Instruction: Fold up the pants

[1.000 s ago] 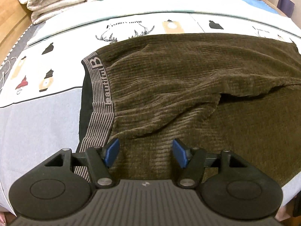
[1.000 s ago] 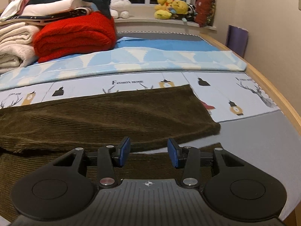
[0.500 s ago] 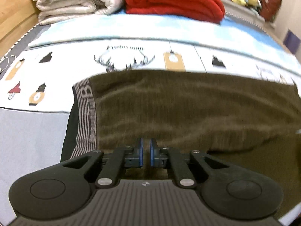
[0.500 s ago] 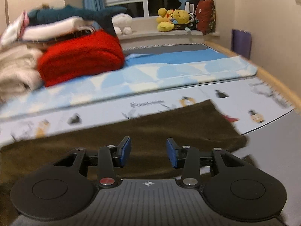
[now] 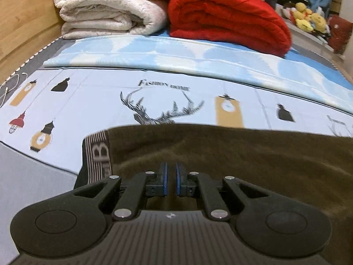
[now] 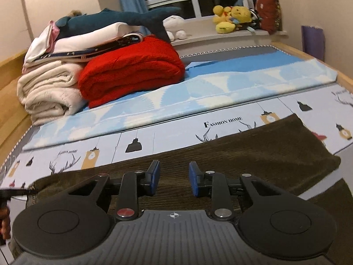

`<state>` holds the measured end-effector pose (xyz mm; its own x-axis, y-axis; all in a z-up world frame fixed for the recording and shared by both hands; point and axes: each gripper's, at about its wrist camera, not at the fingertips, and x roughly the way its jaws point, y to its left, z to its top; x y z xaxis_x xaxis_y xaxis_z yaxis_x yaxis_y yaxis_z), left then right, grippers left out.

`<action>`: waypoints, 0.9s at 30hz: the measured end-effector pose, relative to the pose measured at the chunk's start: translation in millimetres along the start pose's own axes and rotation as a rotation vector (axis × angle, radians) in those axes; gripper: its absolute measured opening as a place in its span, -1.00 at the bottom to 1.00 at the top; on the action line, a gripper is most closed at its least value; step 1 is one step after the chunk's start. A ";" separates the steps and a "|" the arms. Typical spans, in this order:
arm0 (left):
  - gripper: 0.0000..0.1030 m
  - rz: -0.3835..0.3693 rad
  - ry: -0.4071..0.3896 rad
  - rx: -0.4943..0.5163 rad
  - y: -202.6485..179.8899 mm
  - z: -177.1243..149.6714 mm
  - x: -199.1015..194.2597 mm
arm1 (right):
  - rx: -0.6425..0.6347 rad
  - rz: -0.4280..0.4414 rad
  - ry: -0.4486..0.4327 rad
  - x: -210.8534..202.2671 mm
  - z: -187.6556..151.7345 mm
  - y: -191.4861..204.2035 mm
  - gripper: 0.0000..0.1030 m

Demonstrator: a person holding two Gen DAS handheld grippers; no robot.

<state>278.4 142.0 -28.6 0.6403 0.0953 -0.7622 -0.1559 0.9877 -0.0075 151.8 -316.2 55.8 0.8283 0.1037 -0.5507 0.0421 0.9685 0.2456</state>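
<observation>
Corduroy pants (image 5: 253, 161) lie spread, lengthwise fold barely begun: left gripper (image 5: 171, 180) is pinched shut on their fabric near the waistband (image 5: 98, 154), while right gripper (image 6: 171, 180) is closing over the leg, not yet pressing it.

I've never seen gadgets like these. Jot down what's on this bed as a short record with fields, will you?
Garment: dark olive corduroy pants, spread across the bed
Waistband: striped grey elastic waistband, at the left end
Left gripper: shut on the pants near the waistband
Right gripper: jaws closing over the leg fabric, pads not yet pressing
Bedding: pale printed sheet with deer and lanterns
Behind: folded red fleece blanket; rolled cream blanket
</observation>
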 end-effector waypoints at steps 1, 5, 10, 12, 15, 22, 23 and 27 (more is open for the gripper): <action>-0.84 0.006 -0.008 -0.013 2.4 5.7 7.9 | -0.002 -0.002 0.003 0.0 -0.2 -0.7 -0.41; -0.10 0.020 0.001 -0.039 8.9 29.8 38.1 | 0.012 -0.030 0.013 0.2 1.1 -12.4 -0.41; 0.60 0.046 -0.027 0.088 0.7 49.6 71.5 | 0.000 -0.085 0.045 6.7 -0.8 -31.2 -0.41; 0.64 0.024 -0.018 0.160 -2.0 52.8 83.7 | -0.005 -0.100 0.051 8.4 -1.6 -37.6 -0.41; 0.64 -0.023 0.016 0.223 1.0 54.7 101.0 | -0.028 -0.126 0.062 11.7 -3.5 -42.7 -0.41; -0.66 -0.144 0.082 0.301 2.4 43.1 112.9 | -0.088 -0.152 0.075 11.9 -8.9 -42.0 -0.41; -0.90 -0.152 0.081 0.322 -0.6 42.0 109.9 | -0.091 -0.156 0.076 11.9 -8.7 -43.0 -0.41; -0.94 -0.119 0.044 0.422 -13.2 37.9 89.1 | -0.094 -0.177 0.085 12.3 -9.8 -46.5 -0.41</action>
<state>366.0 142.2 -71.9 0.6013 -0.0190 -0.7988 0.2441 0.9563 0.1610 154.6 -357.7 29.9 0.7622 -0.0550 -0.6450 0.1268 0.9898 0.0654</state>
